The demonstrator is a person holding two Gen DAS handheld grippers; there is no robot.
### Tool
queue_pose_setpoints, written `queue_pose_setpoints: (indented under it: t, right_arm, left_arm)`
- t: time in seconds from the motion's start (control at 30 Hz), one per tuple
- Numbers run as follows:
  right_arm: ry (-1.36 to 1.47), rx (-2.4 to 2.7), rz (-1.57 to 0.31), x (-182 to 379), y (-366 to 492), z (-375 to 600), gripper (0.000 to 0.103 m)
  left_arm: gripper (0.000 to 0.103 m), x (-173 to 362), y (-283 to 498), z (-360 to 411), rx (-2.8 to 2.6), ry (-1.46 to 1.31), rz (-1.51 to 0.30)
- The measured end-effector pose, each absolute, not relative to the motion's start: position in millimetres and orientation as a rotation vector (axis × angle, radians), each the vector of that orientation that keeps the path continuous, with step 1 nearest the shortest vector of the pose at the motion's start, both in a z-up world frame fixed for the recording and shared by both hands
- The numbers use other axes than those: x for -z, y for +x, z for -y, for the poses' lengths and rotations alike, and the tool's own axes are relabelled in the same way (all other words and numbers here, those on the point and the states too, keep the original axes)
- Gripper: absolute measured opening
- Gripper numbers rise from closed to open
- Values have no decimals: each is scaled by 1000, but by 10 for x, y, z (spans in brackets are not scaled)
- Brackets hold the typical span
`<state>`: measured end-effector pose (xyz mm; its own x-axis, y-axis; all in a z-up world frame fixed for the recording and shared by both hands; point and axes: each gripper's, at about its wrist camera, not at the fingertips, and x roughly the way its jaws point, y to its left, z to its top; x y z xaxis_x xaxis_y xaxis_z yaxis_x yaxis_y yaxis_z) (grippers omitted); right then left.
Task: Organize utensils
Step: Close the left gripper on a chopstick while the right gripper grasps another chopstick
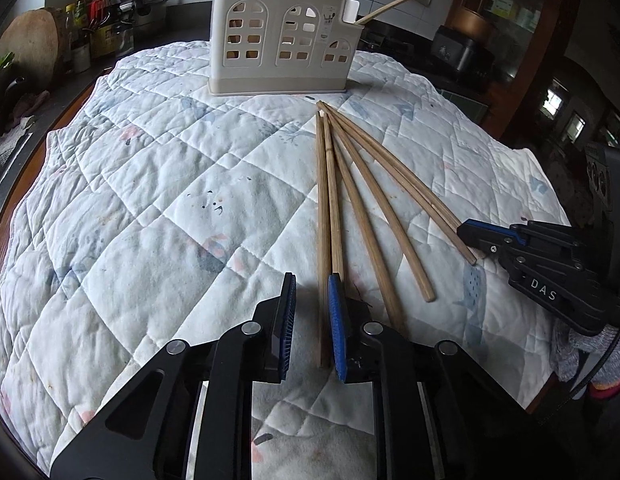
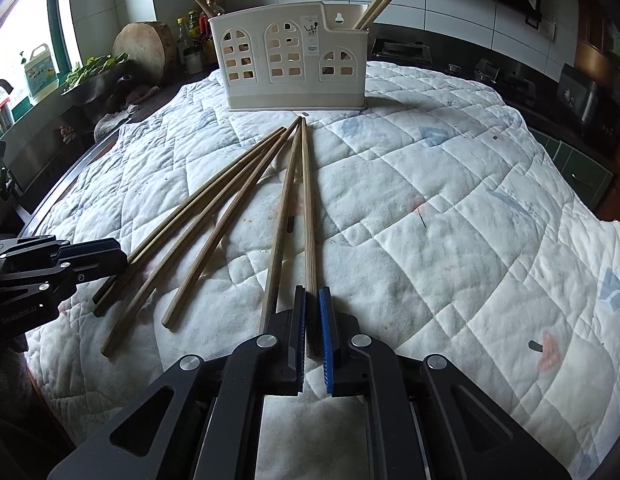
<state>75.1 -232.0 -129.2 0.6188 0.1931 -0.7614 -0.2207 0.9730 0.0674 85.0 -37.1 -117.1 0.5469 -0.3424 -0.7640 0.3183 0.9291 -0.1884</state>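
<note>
Several wooden chopsticks point(image 1: 362, 196) lie fanned on a white quilted cloth, tips toward a cream utensil holder point(image 1: 283, 38) that has chopsticks standing in both ends. My left gripper point(image 1: 312, 282) is open, with the leftmost chopstick point(image 1: 321, 240) lying between its pads. In the right wrist view the same fan point(image 2: 213, 216) lies before the holder point(image 2: 293, 64). My right gripper point(image 2: 312, 294) is nearly closed around the rightmost chopstick point(image 2: 309, 216) at its thick end. It shows in the left wrist view point(image 1: 470, 236) at the right chopsticks' ends.
The quilted cloth point(image 2: 450, 200) covers a round table. A counter behind holds bottles point(image 1: 93, 20), a round wooden board point(image 2: 139, 46), greens and a stove point(image 2: 402, 50). The left gripper point(image 2: 109, 258) shows at the left of the right wrist view.
</note>
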Motion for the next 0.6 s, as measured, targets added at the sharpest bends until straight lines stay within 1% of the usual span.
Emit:
queue_pose_setpoints:
  t: [0.37,0.43,0.6]
  right_arm:
    - [-26,-238,-871,1295,745,2329,7]
    - [-25,-238,-870,1297,743,2327,7]
    - [-24,-238,-869,1303,743,2331,7]
  left_arm:
    - [15,1218,834,530,354,42,-917]
    - [13,1215,852,512,344,33,-918]
    - [12,1224,854,504,318,-7,-912]
